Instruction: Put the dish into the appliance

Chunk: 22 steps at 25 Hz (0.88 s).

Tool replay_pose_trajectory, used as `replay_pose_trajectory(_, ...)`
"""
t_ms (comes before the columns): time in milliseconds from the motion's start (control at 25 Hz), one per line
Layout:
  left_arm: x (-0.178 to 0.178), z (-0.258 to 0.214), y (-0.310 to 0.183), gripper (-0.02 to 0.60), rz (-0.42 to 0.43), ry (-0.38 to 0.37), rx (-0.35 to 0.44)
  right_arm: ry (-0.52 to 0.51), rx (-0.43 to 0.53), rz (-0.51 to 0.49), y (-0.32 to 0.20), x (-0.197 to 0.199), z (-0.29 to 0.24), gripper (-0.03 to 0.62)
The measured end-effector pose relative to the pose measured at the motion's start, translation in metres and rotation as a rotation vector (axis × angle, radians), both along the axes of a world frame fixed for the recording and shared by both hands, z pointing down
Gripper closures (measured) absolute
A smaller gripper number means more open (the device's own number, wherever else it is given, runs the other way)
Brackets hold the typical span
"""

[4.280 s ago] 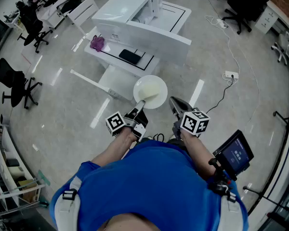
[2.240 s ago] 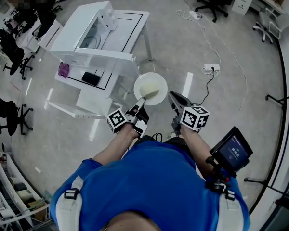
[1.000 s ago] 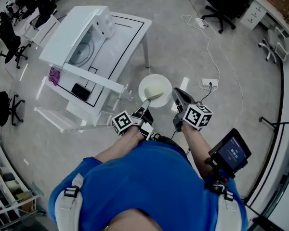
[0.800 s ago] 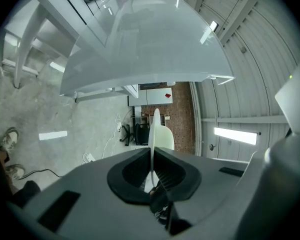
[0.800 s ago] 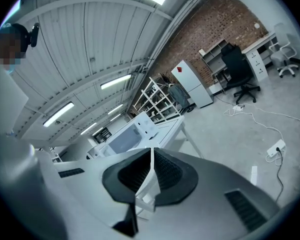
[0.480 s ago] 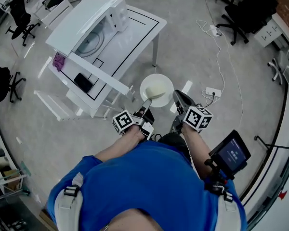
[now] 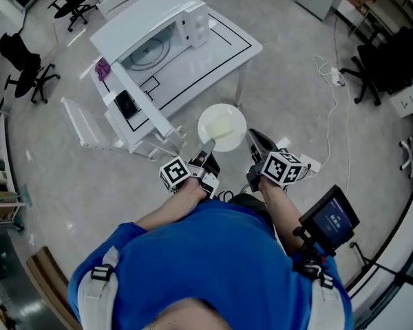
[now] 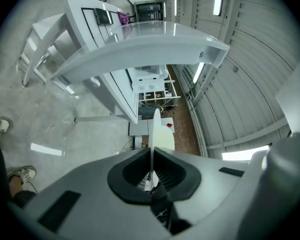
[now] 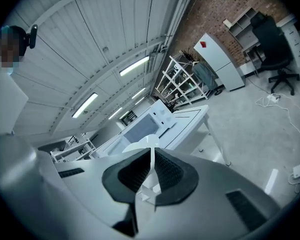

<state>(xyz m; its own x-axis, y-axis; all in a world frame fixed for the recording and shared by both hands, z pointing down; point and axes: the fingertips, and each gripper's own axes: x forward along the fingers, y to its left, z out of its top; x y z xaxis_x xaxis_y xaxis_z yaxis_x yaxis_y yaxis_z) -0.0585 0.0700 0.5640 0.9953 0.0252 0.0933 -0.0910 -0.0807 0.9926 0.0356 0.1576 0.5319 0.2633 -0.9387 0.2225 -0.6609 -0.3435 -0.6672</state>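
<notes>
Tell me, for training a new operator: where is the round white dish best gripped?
By its thin rim at the near edge, coming level from the person's side, as the left gripper holds the round white dish now. It is too wide to span and lies flat, and this should leave its far edge free to enter the open white microwave.

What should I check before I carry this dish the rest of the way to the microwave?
1. Grip: left gripper jaws shut on the dish rim: ok.
2. Right gripper: jaws together beside the dish; whether it touches the rim: cannot tell.
3. Microwave door open: the turntable shows through the front, but an open door or a glass one: cannot tell.
4. Dish at the microwave: it hangs over the floor, short of the table: not ok.
5. Dish contents: a pale patch inside, food or reflection: cannot tell.
</notes>
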Motion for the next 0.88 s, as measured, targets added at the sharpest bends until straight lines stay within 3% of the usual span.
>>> replay_pose_trajectory(400,0.039,0.001,0.018,0.566,-0.180,0.001,0.022,-0.013,0.027,-0.164,0.013,0.046,0.006,0.592)
replay_pose_trajectory(880,0.054,0.003,0.014,0.566,-0.309,-0.016,0.035,-0.069,0.046,-0.289,0.001,0.055,0.016,0.592)
